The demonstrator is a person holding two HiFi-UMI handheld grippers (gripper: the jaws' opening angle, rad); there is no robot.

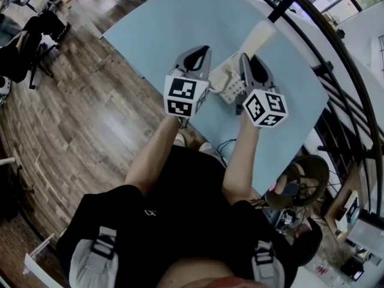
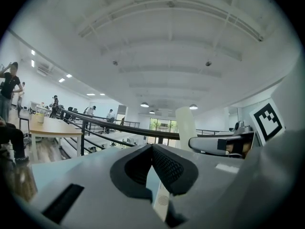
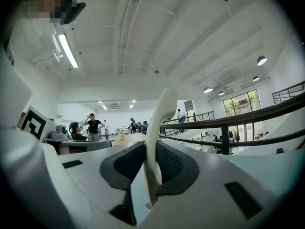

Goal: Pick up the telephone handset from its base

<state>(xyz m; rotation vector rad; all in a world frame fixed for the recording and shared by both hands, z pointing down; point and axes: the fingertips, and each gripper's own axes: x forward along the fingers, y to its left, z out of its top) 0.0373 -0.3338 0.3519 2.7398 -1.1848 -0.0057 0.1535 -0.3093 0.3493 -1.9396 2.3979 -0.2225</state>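
Blue table (image 1: 156, 29) bears telephone base (image 1: 230, 87); wood floor (image 1: 90, 101); black railing (image 1: 354, 65).

No readable text or numbers; white shirt logo (image 1: 148, 212) illegible.

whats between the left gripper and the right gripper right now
The telephone base shows between the left gripper and the right gripper in the head view. The right gripper is shut on the handset.

Head view looks steeply down; gripper views look level, sharing the handset (image 3: 157, 128).
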